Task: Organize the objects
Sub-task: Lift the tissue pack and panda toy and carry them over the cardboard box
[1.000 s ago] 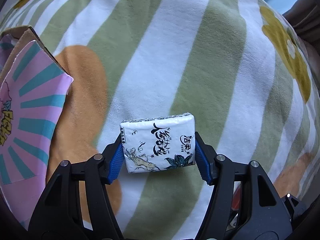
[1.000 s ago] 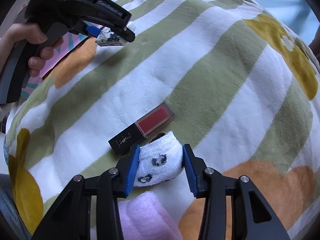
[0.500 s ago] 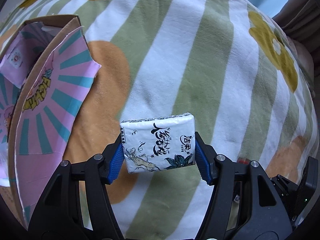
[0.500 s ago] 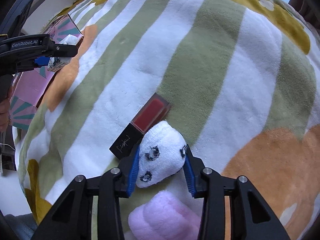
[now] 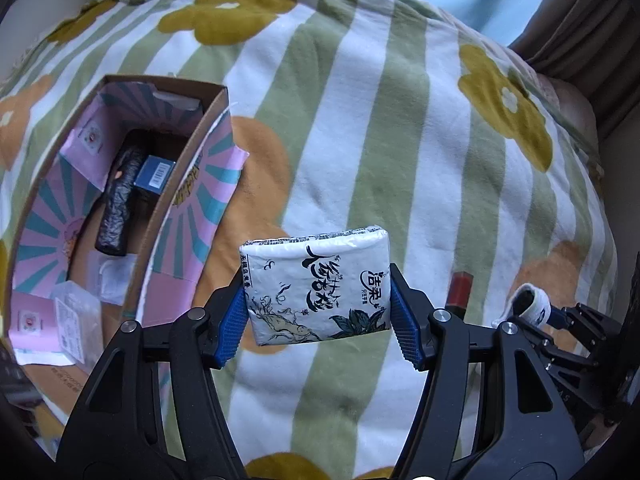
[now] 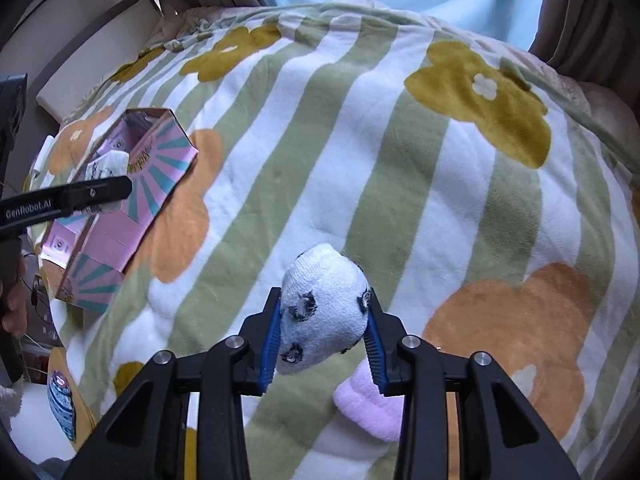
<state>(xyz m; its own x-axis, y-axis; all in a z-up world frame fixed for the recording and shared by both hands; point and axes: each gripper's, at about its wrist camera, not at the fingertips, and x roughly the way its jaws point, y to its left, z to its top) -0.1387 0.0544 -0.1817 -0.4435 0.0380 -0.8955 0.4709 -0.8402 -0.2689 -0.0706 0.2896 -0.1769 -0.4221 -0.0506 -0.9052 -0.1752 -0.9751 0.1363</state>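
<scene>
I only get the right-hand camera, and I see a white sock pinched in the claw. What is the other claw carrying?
Observer: The left gripper is shut on a white tissue pack with dark printed lettering.
Operator: Anything inside that pink box? I only see its outside.
Observer: Yes. The box lies open on the blanket, and a black crinkled bundle rests in it.
Operator: Just that?
Observer: Beside the bundle lies a small blue carton with a barcode label.
Operator: Is something under my sock?
Observer: From the left camera, a red-ended stick lies on the blanket near the sock.
</scene>
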